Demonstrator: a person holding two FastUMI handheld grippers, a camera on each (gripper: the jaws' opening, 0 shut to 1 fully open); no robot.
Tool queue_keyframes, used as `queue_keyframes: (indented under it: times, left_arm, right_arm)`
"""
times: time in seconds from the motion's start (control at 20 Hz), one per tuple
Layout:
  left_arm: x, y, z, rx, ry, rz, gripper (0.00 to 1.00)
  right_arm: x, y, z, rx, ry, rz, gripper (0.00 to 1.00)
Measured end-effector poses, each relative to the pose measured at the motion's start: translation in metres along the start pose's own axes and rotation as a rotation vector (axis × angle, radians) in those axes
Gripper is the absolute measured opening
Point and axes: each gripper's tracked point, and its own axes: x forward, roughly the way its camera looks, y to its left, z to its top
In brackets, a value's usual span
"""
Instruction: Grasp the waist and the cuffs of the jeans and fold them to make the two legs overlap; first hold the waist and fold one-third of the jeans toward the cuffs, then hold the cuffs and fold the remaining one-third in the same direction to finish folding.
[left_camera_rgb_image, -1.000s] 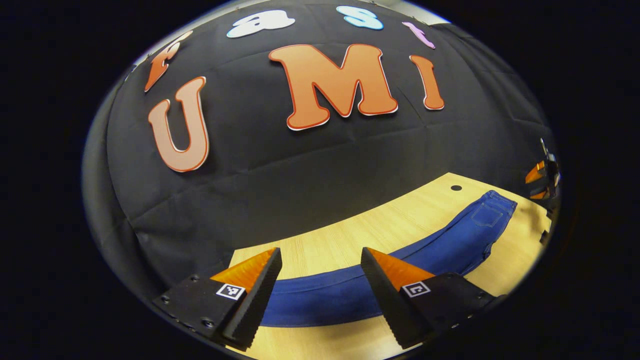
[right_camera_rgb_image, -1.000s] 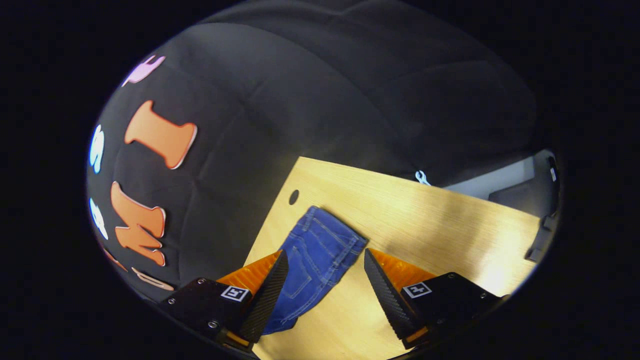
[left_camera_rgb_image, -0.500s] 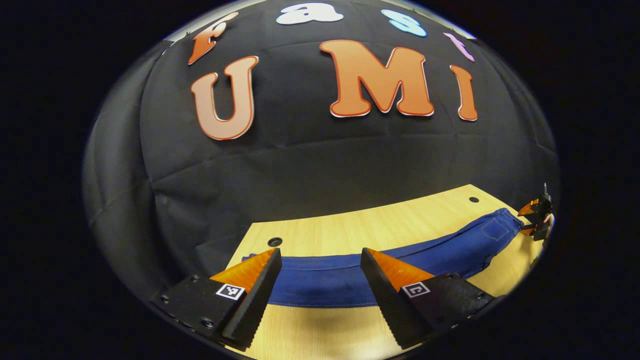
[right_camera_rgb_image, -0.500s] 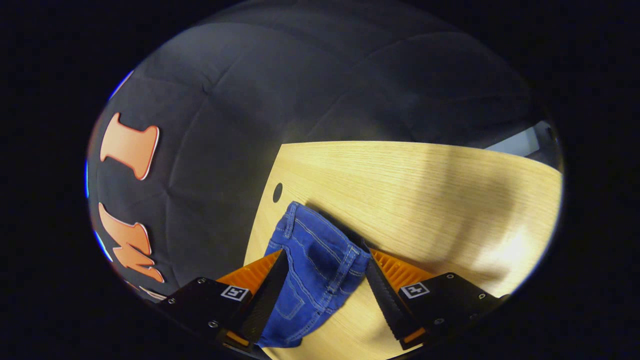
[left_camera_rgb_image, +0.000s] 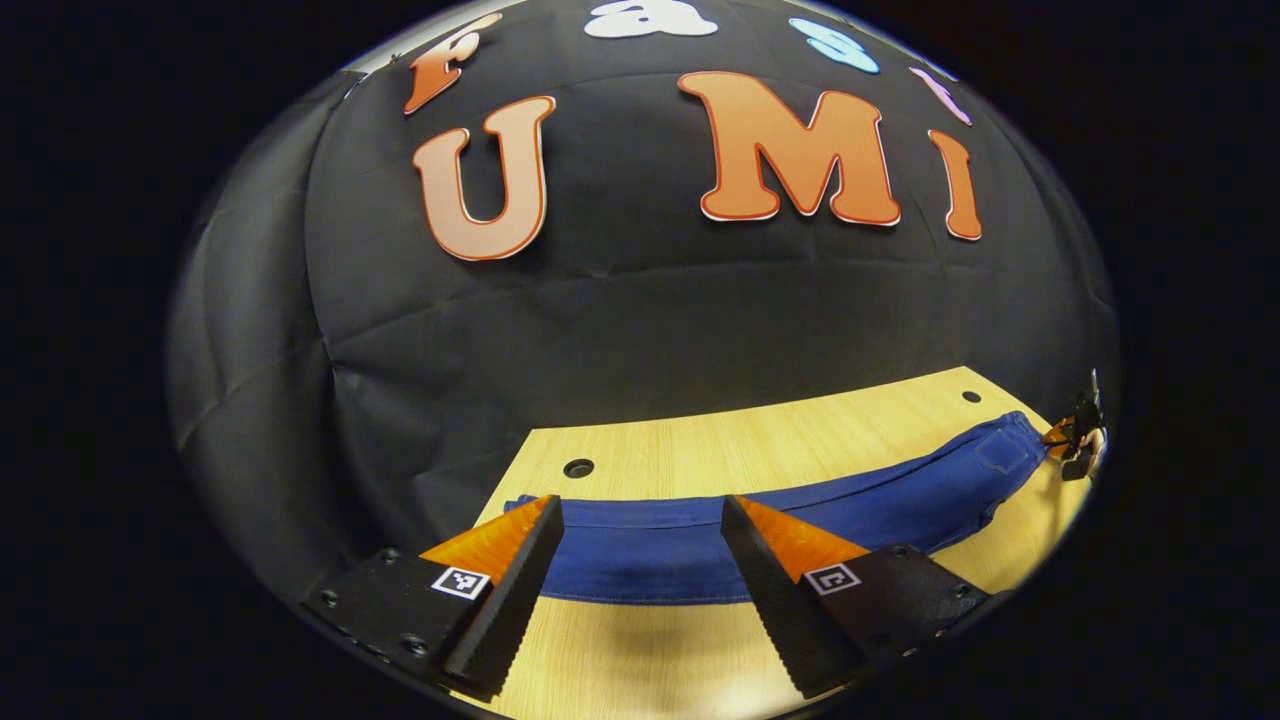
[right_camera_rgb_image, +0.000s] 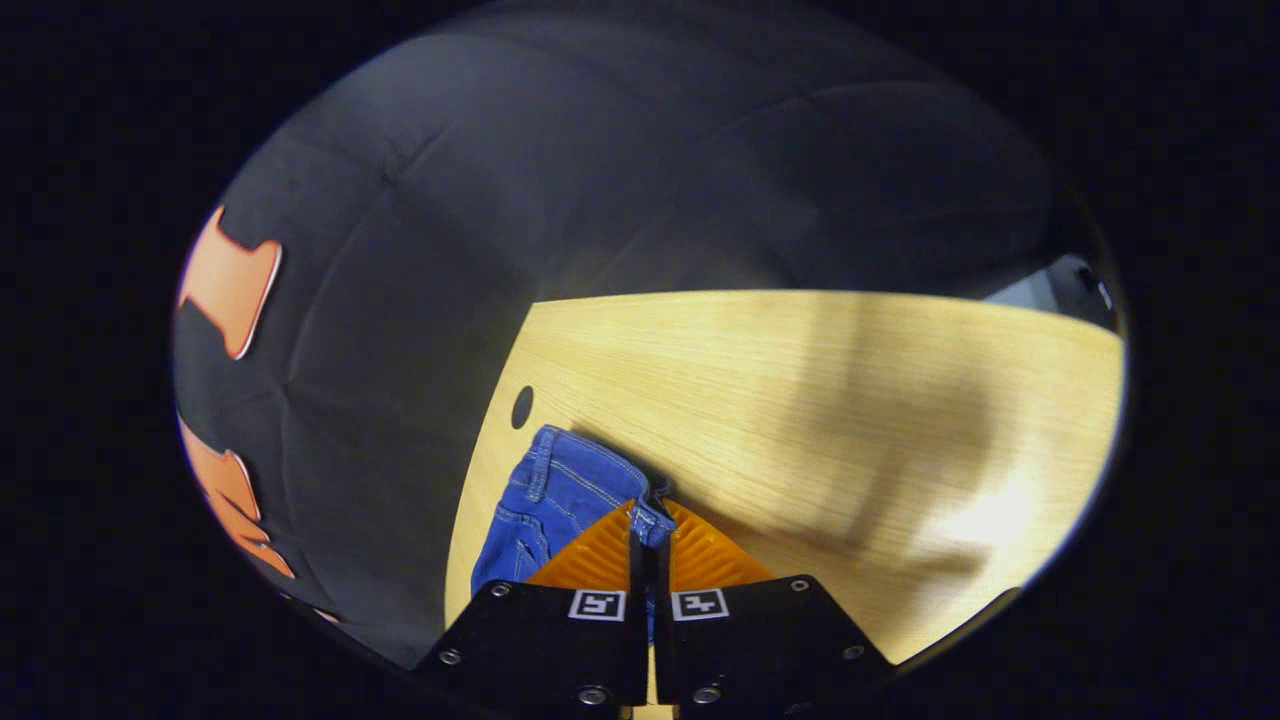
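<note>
Already the waist (right_camera_rgb_image: 560, 480) of the jeans (left_camera_rgb_image: 700, 535), laid flat along the surface (left_camera_rgb_image: 700, 455), is pinched by the right tool (right_camera_rgb_image: 650, 545); the left tool (left_camera_rgb_image: 640, 560) is held agape at the cuffs. No fold is made.

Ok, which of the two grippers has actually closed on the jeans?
The right gripper: its jaws are pinched together on the waist of the jeans. The left gripper hangs with jaws apart over the cuff end.

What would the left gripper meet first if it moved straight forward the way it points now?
Most likely the jeans: the leg end lies across the table between the open left gripper fingers. Depth is uncertain; it could pass above the denim toward the booth wall.
</note>
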Motion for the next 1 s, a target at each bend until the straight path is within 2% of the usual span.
queue_keyframes:
  times: [0.1,0.35,0.6,0.75,1.0]
  left_arm:
    - [-0.002,0.01,-0.002,-0.003,-0.001,0.002,0.98]
    - [-0.005,0.038,-0.007,-0.031,-0.002,0.01,1.0]
    - [-0.002,0.068,-0.011,-0.052,-0.01,-0.003,0.98]
    - [0.006,0.092,-0.011,-0.054,-0.011,-0.016,0.98]
    - [0.017,0.13,-0.01,-0.085,-0.022,-0.046,0.98]
  right_arm:
    - [-0.006,0.02,0.002,-0.07,-0.022,0.001,0.03]
    - [-0.03,0.07,0.015,-0.126,-0.068,0.056,0.03]
    - [-0.072,0.155,0.004,-0.172,-0.108,0.162,0.02]
    - [-0.095,0.21,-0.019,-0.233,-0.118,0.215,0.03]
    - [-0.132,0.295,-0.103,-0.302,-0.078,0.322,0.02]
